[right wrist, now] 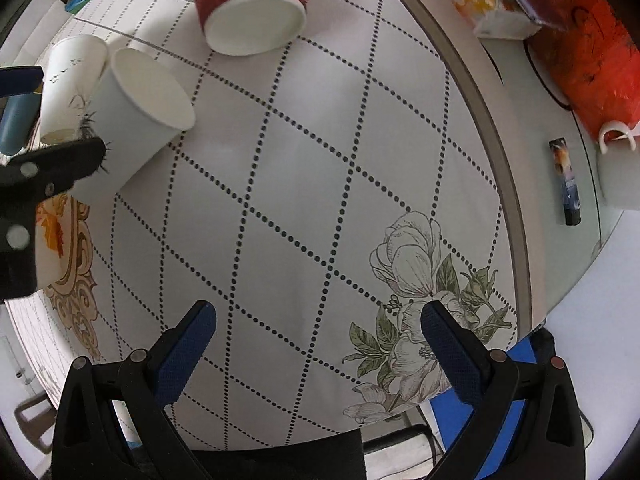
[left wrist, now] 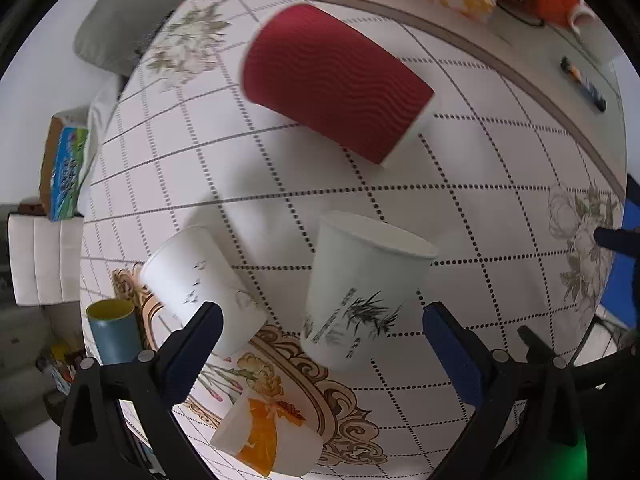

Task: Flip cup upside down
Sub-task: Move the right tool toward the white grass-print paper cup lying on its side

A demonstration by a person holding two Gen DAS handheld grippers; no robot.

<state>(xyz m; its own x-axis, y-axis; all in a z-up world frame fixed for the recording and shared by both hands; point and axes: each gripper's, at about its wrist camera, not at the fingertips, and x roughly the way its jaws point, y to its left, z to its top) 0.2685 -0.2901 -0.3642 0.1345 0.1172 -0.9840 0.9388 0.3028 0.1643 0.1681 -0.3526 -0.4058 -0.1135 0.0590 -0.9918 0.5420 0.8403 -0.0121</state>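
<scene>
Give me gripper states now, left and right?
Left gripper: open, jaws either side of the bamboo-print paper cup, not visibly clamped.
Right gripper: open, holding nothing, over the tablecloth.

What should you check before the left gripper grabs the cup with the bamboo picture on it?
1. Left gripper open wide enough: ok, its jaws stand apart on either side of the bamboo cup.
2. Bamboo cup upright, mouth up, not flipped yet: ok.
3. Fingers touching the cup wall: not ok, a gap shows on both sides.
4. Room beside it: cannot tell, the bird-print cup stands close to the left finger.
5. Right gripper out of the way: ok, open over bare tablecloth.
6. Red ribbed cup clear of the path: ok, it stands farther back.
</scene>
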